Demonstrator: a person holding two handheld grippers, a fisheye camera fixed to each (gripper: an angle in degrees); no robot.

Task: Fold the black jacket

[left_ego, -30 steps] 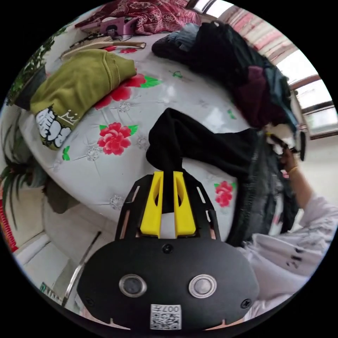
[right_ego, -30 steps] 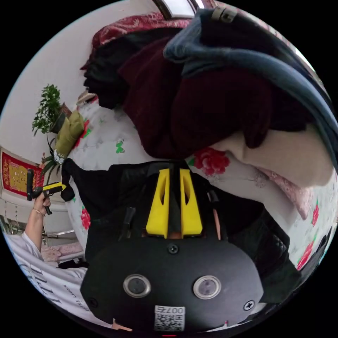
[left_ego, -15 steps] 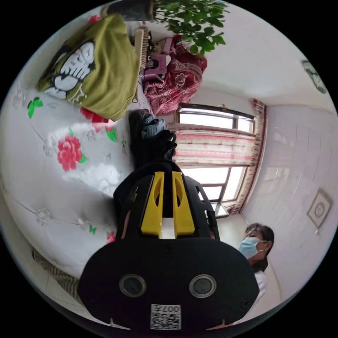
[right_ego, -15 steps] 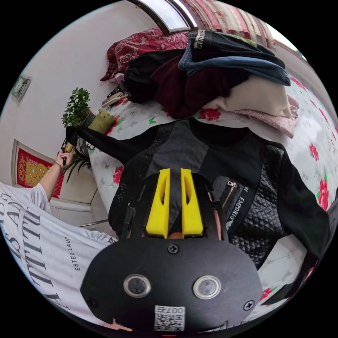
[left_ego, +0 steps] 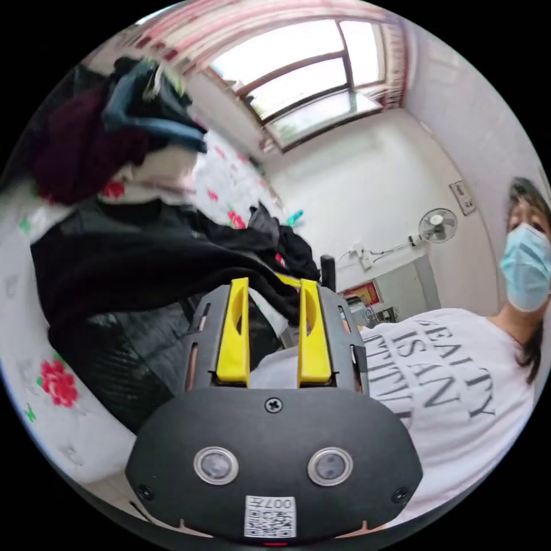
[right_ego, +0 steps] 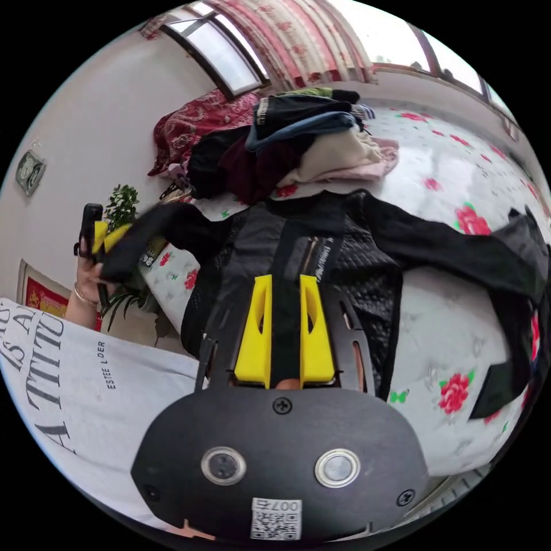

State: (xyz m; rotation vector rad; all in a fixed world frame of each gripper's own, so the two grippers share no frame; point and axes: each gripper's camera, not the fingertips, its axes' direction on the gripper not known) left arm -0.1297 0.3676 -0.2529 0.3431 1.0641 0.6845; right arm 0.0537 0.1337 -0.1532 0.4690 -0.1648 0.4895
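Both tongs are busy with the black jacket [right_ego: 321, 241]. Right gripper [right_ego: 285, 287] has its yellow jaws pinched onto a strip of dark fabric at the near hem, so it's clamped on the front of the jacket. Left gripper [left_ego: 271, 287] has its jaws spread a bit, with the sleeve cuff [left_ego: 270, 284] draped across the tips; honestly can't tell if it's actually squeezing or the cloth is just hanging there. In the right gripper view you can see that left one off to the side, lifted up in the person's hand [right_ego: 86, 275] with the sleeve running back to the body.

My guess is the hem is being pinned so the jacket stays put while the sleeve gets swung in over the chest.

Just past the right tongs the jacket lies front up on the flowery bedspread [right_ego: 453, 344], its other sleeve stretched out away from both tongs. Beyond the collar, and touching it, sits a heap of clothes [right_ego: 298, 143], so there's little room to push the jacket further from the tongs. More dark garments [right_ego: 516, 321] lie at that far sleeve's end.
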